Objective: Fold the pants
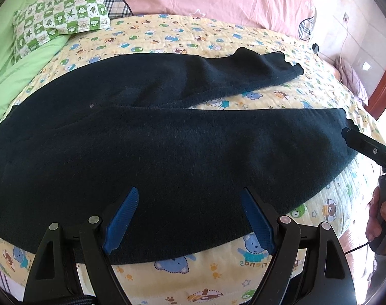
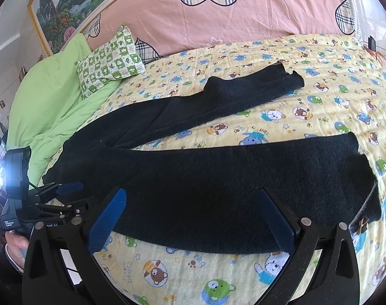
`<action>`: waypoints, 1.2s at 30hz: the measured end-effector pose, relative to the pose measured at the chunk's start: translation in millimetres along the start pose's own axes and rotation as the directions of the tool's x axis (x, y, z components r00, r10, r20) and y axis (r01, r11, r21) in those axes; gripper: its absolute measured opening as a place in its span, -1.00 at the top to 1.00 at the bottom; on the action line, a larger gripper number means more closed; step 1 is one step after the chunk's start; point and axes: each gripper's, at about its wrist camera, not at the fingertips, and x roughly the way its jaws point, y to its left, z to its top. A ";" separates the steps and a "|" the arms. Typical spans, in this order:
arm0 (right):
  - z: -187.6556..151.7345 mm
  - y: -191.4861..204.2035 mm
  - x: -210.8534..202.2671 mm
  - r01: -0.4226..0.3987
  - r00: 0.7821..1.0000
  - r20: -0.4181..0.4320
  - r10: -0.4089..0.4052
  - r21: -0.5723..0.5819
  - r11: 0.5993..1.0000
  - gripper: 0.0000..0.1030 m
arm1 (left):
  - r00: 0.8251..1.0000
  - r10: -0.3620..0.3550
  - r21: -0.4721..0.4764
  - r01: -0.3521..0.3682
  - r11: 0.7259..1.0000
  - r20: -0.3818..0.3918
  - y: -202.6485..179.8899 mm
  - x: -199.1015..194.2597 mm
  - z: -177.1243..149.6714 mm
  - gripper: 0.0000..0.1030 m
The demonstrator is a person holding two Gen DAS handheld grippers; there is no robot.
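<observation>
Matt fuzzy cloth pants [image 1: 167, 137]

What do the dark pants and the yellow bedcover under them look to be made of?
The dark navy-black pants look like thick fleece or brushed knit: matte and fuzzy, with soft rounded folds and specks of lint. The yellow cartoon-bear bedcover looks like quilted cotton: printed, matte, with fine puckered stitch lines. The exact fibre of either cannot be told.

Both the left gripper [image 1: 189, 219] and the right gripper [image 2: 193, 222] hover with blue-padded jaws spread wide apart, each gripped at its handle by a hand [image 1: 378, 218]
</observation>
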 end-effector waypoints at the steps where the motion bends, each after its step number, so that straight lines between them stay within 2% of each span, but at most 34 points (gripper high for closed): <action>1: 1.2 -0.7 0.8 0.002 1.000 -0.002 -0.002 -0.001 1.000 -0.99 | 1.000 0.002 0.003 -0.002 1.000 0.002 0.1 0.4 1.5 -0.62; 8: 21.4 -10.8 7.6 0.005 1.000 -0.003 -0.005 -0.006 1.000 -0.99 | 1.000 0.015 0.038 -0.016 0.999 0.027 5.0 2.2 29.2 -0.62; 11: 35.5 -16.6 10.3 0.001 1.000 -0.001 -0.001 0.006 1.000 -0.97 | 0.999 -0.002 0.038 0.001 0.999 0.032 9.7 4.4 46.7 -0.62; 14: 53.8 -23.5 12.9 0.003 1.000 0.009 -0.003 0.011 1.000 -0.91 | 1.000 -0.003 0.038 0.002 0.999 0.030 13.8 10.0 65.2 -0.62; 16: 64.8 -27.8 15.4 0.008 1.000 0.009 -0.008 0.016 1.000 -0.77 | 0.999 -0.014 0.041 0.012 0.999 0.031 15.9 13.1 76.2 -0.62; 19: 83.0 -35.0 20.6 0.024 1.000 0.000 -0.024 0.016 1.000 -0.68 | 0.999 -0.021 0.059 0.019 0.998 0.030 18.7 19.5 94.1 -0.62; 22: 100.0 -42.1 26.4 0.032 0.999 -0.006 -0.032 0.021 0.999 -0.55 | 0.998 -0.054 0.064 0.053 0.997 0.012 22.3 28.7 114.1 -0.62; 27: 133.2 -59.0 40.4 0.057 0.998 -0.018 -0.056 0.033 0.998 -0.52 | 0.997 -0.076 0.103 0.076 0.992 -0.002 26.2 44.8 149.2 -0.62; 30: 154.8 -73.7 51.7 0.074 0.997 -0.027 -0.072 0.051 0.996 -0.43 | 0.996 -0.087 0.130 0.088 0.988 -0.018 26.9 58.0 167.9 -0.62; 36: 189.6 -108.8 84.6 0.120 0.991 -0.076 -0.113 0.100 0.988 -0.34 | 0.991 -0.113 0.217 0.125 0.968 -0.066 25.3 91.9 201.6 -0.62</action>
